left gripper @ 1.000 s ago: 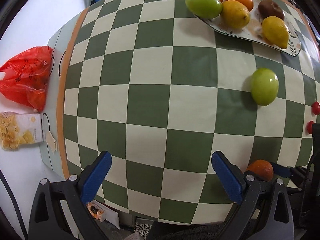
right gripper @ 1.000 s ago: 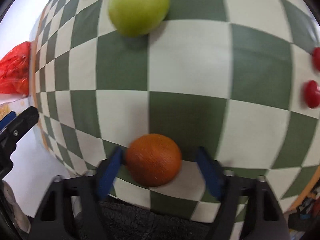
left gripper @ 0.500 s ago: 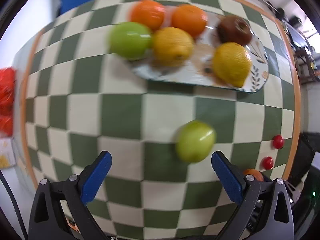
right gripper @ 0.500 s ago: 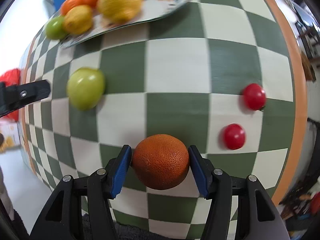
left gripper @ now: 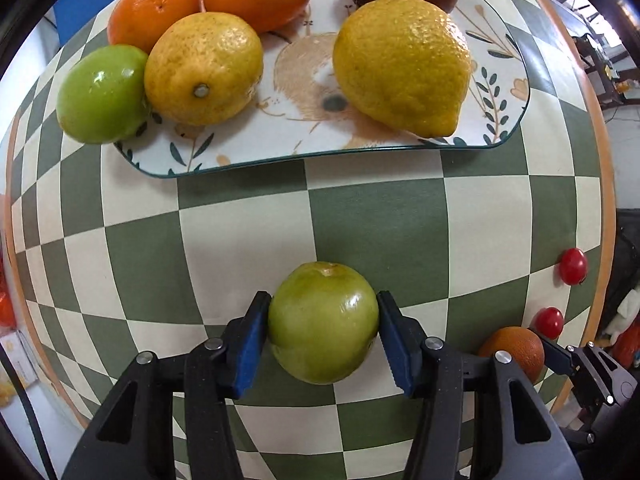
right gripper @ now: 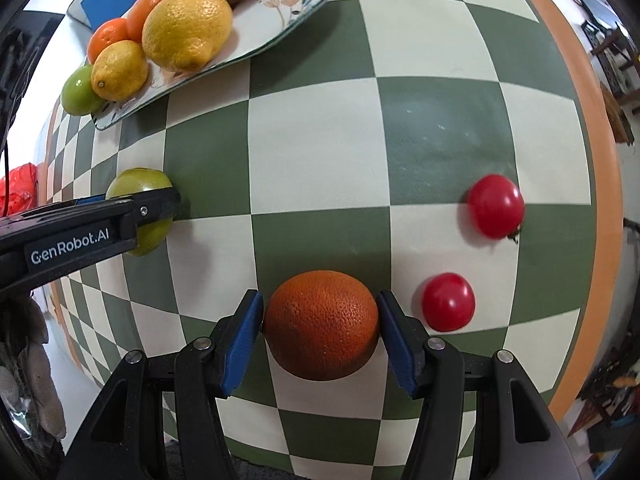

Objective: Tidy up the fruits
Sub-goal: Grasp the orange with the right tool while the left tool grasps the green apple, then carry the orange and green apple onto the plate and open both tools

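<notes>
My left gripper (left gripper: pixel 323 338), marked "GenRobot.AI", squeezes the green apple (left gripper: pixel 323 326); my right gripper (right gripper: pixel 320 330) squeezes the orange (right gripper: pixel 321 324) near the tablecloth's (right gripper: pixel 320 168) right edge.

Bright, even daylight; both views are sharp at centre. Strong fisheye distortion bows the checkered tablecloth (left gripper: pixel 248 240) and darkens the corners. Small glare spots mark the green fruit (left gripper: pixel 323 328) and the tomatoes (right gripper: pixel 495 205). Shadows are soft; the background is overexposed.
</notes>
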Motion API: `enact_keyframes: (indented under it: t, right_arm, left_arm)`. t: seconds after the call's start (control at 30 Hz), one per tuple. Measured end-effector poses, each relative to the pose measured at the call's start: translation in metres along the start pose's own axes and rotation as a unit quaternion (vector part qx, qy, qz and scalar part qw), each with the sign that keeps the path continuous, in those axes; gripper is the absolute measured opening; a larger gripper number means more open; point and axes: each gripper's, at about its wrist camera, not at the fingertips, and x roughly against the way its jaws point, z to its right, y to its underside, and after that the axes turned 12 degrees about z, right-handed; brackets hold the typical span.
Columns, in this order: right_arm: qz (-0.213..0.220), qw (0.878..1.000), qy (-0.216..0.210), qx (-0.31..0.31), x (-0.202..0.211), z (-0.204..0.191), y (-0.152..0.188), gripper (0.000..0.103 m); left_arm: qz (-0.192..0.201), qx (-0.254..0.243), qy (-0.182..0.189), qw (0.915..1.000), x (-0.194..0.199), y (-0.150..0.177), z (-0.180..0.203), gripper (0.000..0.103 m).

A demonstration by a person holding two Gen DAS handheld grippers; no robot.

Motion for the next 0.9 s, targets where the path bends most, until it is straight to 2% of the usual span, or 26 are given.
enact_keyframes:
  t: [0.13,0.23,0.33,0.47,0.57,0.67,0.9]
  right_arm:
    - [-0.007,1.000,-0.005,0.003,0.002,0.000,-0.003,0.061]
    - [-0.005,0.999,-0.028,-0.013,0.004,0.002,-0.008,0.061]
    - [0.013,0.997,-0.061,-0.046,0.019,0.007,-0.022,0.061]
    - [0.060,0.991,-0.094,-0.076,0.050,0.011,-0.064,0.061]
    - [0.093,0.988,-0.094,-0.083,0.061,0.009,-0.100,0.061]
    - [0.110,0.988,-0.082,-0.077,0.058,0.003,-0.138,0.061]
    - [0.099,0.993,-0.046,-0.043,0.035,-0.004,-0.179,0.061]
  left_arm:
    - [-0.004,0.030,0.019,0.9993,0.006,0.007,-0.017,0.050]
    - [0.020,0.047,0.043,0.9977,0.034,-0.001,-0.024,0.050]
    - [0.050,0.045,0.061,0.9959,0.068,-0.024,-0.025,0.050]
    - [0.068,0.049,0.073,0.9938,0.091,-0.070,-0.026,0.050]
    - [0.067,0.056,0.063,0.9943,0.086,-0.105,-0.026,0.051]
    - [0.046,0.062,0.058,0.9954,0.066,-0.133,-0.030,0.051]
    - [0.010,0.055,0.043,0.9975,0.032,-0.150,-0.019,0.051]
